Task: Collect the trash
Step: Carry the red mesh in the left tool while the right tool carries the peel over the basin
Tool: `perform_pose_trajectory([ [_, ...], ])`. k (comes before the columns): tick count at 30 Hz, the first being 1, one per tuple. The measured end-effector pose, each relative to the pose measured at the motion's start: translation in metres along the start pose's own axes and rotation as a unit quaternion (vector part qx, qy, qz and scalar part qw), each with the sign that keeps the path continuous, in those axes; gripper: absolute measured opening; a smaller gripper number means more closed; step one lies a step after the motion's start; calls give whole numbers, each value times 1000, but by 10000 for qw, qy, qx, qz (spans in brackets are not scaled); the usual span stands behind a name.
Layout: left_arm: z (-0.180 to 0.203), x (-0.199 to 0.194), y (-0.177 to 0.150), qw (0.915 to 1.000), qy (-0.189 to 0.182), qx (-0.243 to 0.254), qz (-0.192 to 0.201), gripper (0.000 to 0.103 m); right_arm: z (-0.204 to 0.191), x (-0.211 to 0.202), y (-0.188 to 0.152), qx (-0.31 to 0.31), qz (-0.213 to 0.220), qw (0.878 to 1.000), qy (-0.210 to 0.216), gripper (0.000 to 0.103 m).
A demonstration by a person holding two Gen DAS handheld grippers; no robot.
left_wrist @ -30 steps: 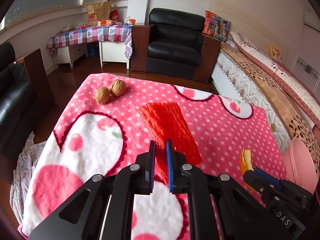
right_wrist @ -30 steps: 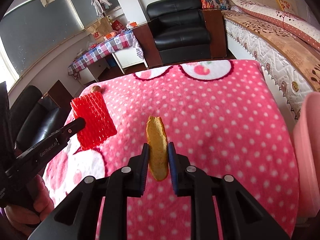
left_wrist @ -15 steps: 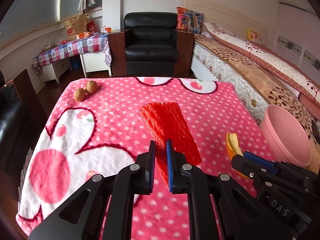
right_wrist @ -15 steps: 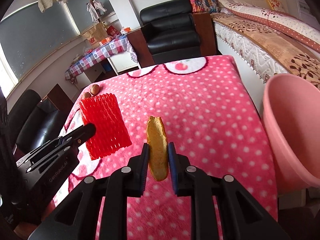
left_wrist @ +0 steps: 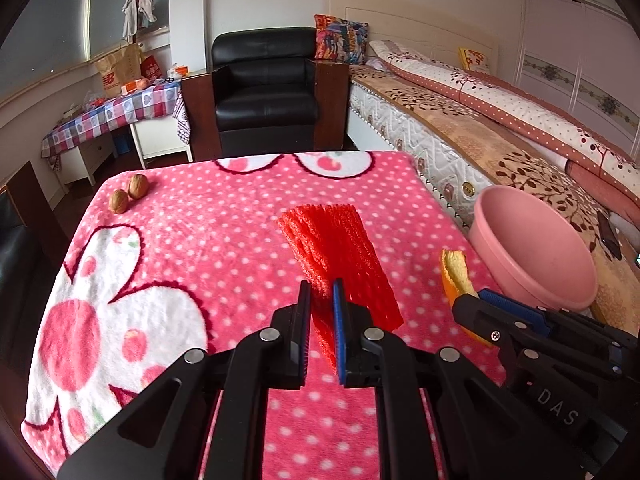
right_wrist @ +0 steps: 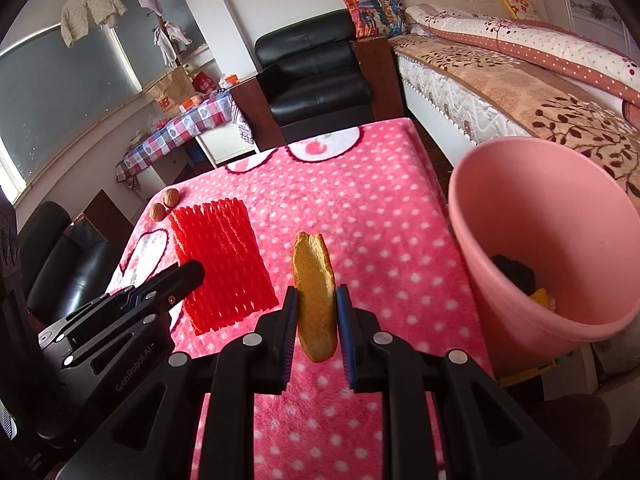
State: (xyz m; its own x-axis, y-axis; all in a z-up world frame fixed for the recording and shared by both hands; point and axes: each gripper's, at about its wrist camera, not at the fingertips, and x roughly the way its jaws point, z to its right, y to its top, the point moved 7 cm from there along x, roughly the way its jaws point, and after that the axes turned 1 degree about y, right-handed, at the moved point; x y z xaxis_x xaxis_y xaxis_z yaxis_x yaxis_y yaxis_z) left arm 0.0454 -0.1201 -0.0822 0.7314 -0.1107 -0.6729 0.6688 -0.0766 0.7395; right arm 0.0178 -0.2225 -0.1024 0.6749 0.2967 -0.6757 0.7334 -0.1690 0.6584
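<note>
My left gripper (left_wrist: 321, 296) is shut on a red foam fruit net (left_wrist: 336, 248), held above the pink dotted blanket (left_wrist: 200, 248). That net (right_wrist: 224, 264) also shows at the left of the right wrist view, with the left gripper's fingers (right_wrist: 176, 284) on it. An orange peel (right_wrist: 314, 296) stands upright with my right gripper (right_wrist: 317, 304) shut on it. The peel (left_wrist: 454, 274) shows at the right of the left wrist view. A pink bin (right_wrist: 560, 216) stands just right of the table, with dark scraps and something orange at its bottom.
Two walnuts (left_wrist: 128, 194) lie at the blanket's far left corner. Beyond the table stand a black armchair (left_wrist: 264, 88) and a checked side table (left_wrist: 112, 116). A bed (left_wrist: 500, 128) runs along the right, behind the pink bin (left_wrist: 532, 248).
Both grippers have swung right with their loads. The pink bin has come into fuller view and is now close on the right. The walnuts have drifted away to the left.
</note>
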Motion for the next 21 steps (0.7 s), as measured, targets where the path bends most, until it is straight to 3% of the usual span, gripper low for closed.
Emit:
perform_pose_trajectory([
  [11,27,2,9,9997,-130,220,64,10,20,-13,10,152,173,9997,-43,19],
  [21,71,-1,39,9974,-433,492,314,10,59,-37,31,363,450,9978,-337,19],
])
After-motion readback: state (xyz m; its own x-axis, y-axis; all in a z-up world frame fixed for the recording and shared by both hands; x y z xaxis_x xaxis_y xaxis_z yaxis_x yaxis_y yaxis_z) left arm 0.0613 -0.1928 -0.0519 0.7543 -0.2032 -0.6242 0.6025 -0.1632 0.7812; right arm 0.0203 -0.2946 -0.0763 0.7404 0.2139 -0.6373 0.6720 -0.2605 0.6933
